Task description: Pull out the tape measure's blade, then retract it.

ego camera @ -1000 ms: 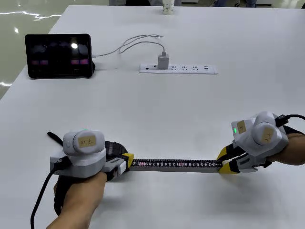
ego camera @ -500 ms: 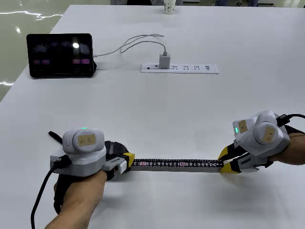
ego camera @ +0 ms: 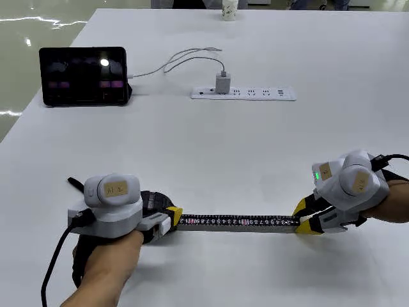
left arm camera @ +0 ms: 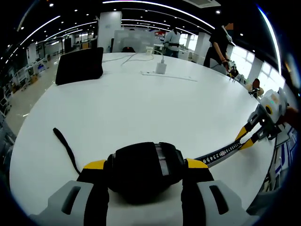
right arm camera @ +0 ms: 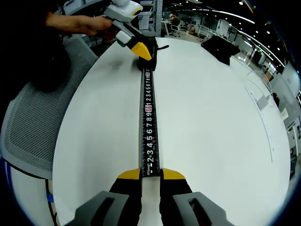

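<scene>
I have two tools at work here, one in each hand, and one tape measure between them. My left tool point(left arm camera: 146, 165) is clamped on the black case of the tape measure point(ego camera: 153, 202), one yellow-tipped jaw on either side of it, down at the near left of the worktop point(ego camera: 255, 147). My right tool point(right arm camera: 151, 175) is closed narrow on the tip of the one blade point(ego camera: 236, 221), which runs out straight from the case to that tool, numbers up, low along the worktop; whether it touches the surface I cannot tell. One thin black wrist strap point(left arm camera: 66, 148) trails from the case and lies flat to the left. Farther back I count one dark tablet point(ego camera: 83, 75) standing near the worktop's left edge, one white power strip point(ego camera: 246, 93) lying near the middle, one white charger point(ego camera: 222, 83) plugged into it, one pale cable point(ego camera: 185, 57) looping from the charger toward the tablet, and one paper cup point(ego camera: 229, 9) at the far edge. The blade lies roughly parallel to the near edge, with a strip of bare worktop between it and that edge. Between the blade and the power strip the white surface is wide and bare, and to the right of my right tool it runs on bare to the border of the head view. In the right gripper view one grey mesh chair point(right arm camera: 28, 117) sits just past the worktop's edge.
</scene>
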Demonstrator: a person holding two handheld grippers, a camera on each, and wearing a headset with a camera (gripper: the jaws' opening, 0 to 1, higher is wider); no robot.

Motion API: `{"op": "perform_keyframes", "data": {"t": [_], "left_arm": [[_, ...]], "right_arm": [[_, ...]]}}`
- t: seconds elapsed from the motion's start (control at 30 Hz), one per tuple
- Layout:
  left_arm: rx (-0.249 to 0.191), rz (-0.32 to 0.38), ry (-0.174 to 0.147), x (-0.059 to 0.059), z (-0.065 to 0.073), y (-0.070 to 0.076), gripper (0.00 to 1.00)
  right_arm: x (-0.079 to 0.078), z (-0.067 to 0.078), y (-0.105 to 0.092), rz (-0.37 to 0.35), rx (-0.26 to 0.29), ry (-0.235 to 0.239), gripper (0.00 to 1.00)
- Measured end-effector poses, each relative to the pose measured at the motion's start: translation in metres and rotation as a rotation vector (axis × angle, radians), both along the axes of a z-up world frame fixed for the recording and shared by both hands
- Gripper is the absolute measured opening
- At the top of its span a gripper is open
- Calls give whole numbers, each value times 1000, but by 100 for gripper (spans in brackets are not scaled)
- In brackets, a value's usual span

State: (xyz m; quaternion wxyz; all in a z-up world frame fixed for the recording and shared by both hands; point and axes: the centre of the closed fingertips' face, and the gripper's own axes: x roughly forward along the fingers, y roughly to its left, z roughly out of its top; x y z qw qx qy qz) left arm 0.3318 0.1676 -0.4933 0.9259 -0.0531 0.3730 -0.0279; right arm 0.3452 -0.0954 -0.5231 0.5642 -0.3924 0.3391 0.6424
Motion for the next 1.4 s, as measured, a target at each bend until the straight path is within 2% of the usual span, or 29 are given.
{"op": "perform_keyframes", "data": {"t": [0.63, 1.4], "left_arm": [[-7, -6, 5, -1, 0, 0, 57], [-19, -12, 8, -1, 0, 0, 57]], "right_arm": [[-1, 0, 10, 5, 4, 3, 10], [-5, 1, 35, 13, 29, 19, 10]]}}
